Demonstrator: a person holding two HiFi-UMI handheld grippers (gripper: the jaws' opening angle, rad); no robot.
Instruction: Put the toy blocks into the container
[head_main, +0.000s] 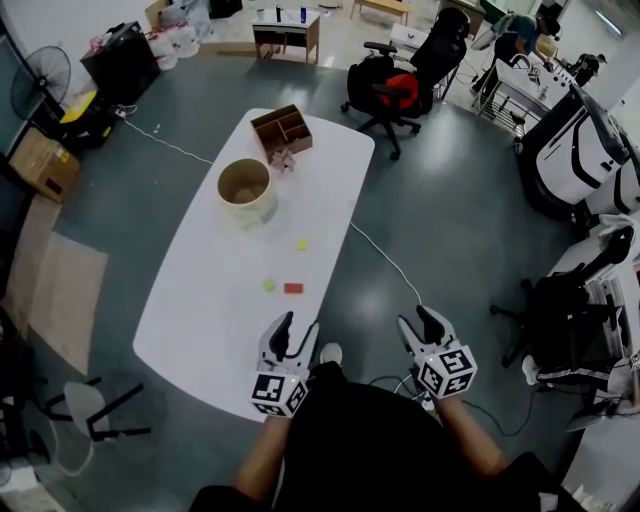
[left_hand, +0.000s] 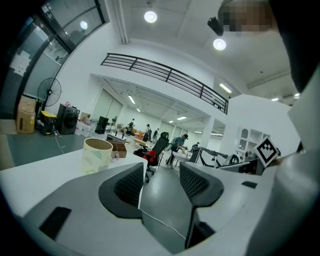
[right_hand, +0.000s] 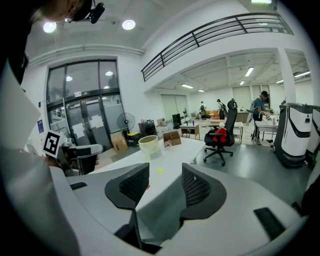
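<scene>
A round cream container (head_main: 245, 190) stands on the white table (head_main: 200, 320), in front of a brown wooden box (head_main: 281, 128). Small pale blocks (head_main: 283, 160) lie between them. Nearer me lie a yellow block (head_main: 301, 244), a green block (head_main: 269, 284) and a red block (head_main: 293, 288). My left gripper (head_main: 297, 333) hovers open over the table's near edge, empty. My right gripper (head_main: 420, 325) is open and empty, off the table's right side over the floor. The left gripper view shows the container (left_hand: 97, 155) far beyond the left gripper (left_hand: 161, 182). The right gripper view shows the container (right_hand: 149, 146) and yellow block (right_hand: 160, 170) beyond the right gripper (right_hand: 165, 184).
A black office chair with a red cushion (head_main: 395, 90) stands past the table's far right end. A white cable (head_main: 385, 260) runs across the floor beside the table. A white stool (head_main: 80, 405) sits at the left, another chair (head_main: 565, 310) at the right.
</scene>
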